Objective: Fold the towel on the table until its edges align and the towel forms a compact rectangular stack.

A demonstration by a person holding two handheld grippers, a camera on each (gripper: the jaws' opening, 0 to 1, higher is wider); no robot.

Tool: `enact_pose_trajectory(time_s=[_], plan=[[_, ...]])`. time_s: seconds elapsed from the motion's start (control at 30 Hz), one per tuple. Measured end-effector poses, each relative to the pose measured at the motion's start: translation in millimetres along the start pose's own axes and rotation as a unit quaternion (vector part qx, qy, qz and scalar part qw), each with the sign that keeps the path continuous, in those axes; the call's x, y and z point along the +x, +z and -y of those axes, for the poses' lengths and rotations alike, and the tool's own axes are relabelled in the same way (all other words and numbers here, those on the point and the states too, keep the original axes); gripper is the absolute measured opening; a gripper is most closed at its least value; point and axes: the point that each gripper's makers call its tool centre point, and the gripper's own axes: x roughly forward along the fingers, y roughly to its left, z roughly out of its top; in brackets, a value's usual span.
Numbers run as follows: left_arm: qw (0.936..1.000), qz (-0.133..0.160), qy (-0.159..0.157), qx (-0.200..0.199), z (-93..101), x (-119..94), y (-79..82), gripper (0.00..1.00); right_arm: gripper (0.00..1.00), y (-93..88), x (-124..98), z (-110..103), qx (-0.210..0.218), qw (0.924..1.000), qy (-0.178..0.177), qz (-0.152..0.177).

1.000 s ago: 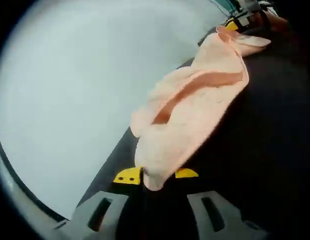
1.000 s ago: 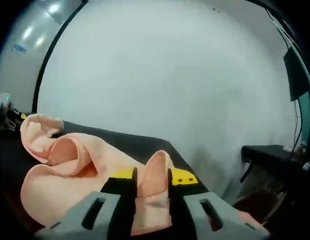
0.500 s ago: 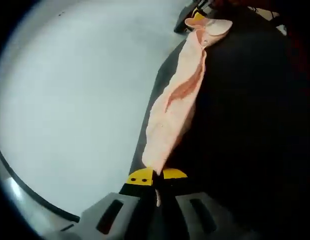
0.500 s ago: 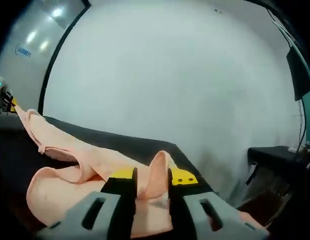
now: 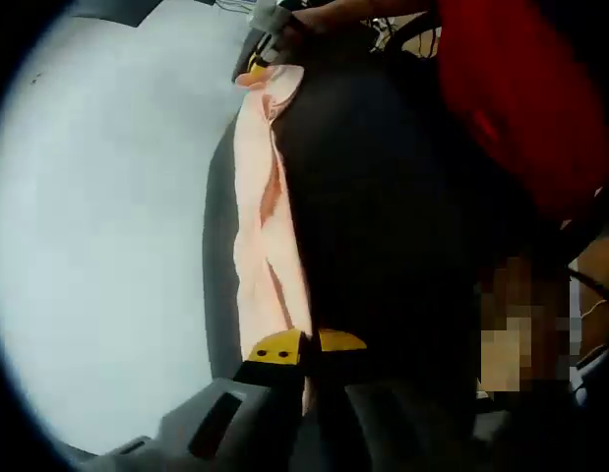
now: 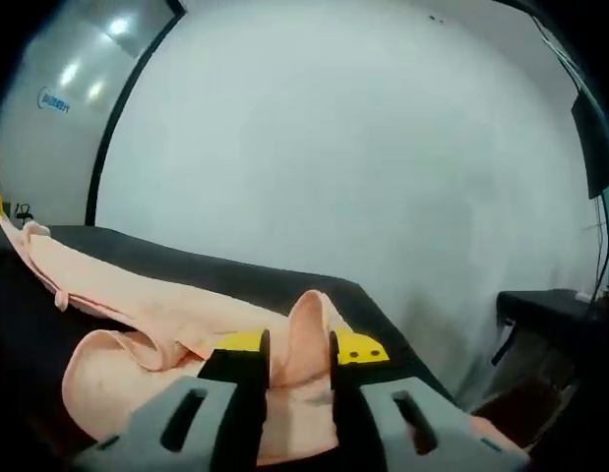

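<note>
Towel (image 5: 260, 231): soft peach cloth, stretched long along tabletop (image 5: 383, 197) edge.
Left tongs (image 5: 306, 344): clamped on one towel end.
Right tongs (image 6: 299, 346): clamped on other end, folds bunched.
Tabletop: dark, flat.

The peach terry-cloth towel (image 6: 166, 315) runs off the right gripper view's left edge, its far corner cut off.

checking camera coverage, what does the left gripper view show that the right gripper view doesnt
Left gripper view alone: a person's red sleeve beside the dark table, and the towel pulled into one long band running up to the right tool.

Right gripper view alone: a black desk at the right and a black wall strip.

Both: the peach towel, the table and the pale wall; each tool, left and right, is shut on the towel.
</note>
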Motion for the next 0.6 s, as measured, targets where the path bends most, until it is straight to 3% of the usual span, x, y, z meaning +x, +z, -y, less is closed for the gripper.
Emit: enact_pose_trajectory(time_s=[0.07, 0.17, 0.27, 0.33, 0.4, 0.47, 0.5, 0.6], plan=[[0.998, 0.012, -0.026, -0.056, 12.6, -1.3, 2.4, 0.06, 0.21, 0.3, -0.1, -0.4, -0.003, 1.0, 0.0, 0.001], [0.9967, 0.028, -0.025, -0.072, 13.6, -2.9, 3.4, 0.3, 0.21, 0.7, 0.1, -0.5, -0.005, 1.0, -0.001, 0.001], [0.9941, 0.043, 0.013, -0.099, -4.2, -10.1, -3.1, 0.34, 0.21, -0.7, 0.7, 0.8, -0.004, 1.0, -0.002, -0.001], [0.9918, 0.055, 0.055, -0.101, -24.9, -12.0, -10.5, 0.34, 0.21, -0.9, 0.3, 0.8, -0.005, 1.0, -0.003, -0.002], [0.9899, 0.028, 0.109, -0.085, -46.6, -5.3, -31.7, 0.28, 0.21, -1.1, 0.7, 0.9, -0.004, 1.0, -0.002, -0.001], [0.9901, -0.041, 0.131, -0.032, -53.9, 9.0, -60.5, 0.27, 0.21, -1.3, 0.6, 1.7, -0.006, 1.0, -0.003, -0.002], [0.9902, -0.06, 0.126, -0.015, -51.7, 17.6, -68.2, 0.26, 0.21, -1.0, 0.6, 2.4, -0.006, 1.0, -0.005, -0.002], [0.9971, -0.046, 0.056, -0.024, -25.9, 49.6, -68.6, 0.26, 0.21, -1.7, 1.2, 3.6, -0.006, 1.0, -0.006, -0.003]])
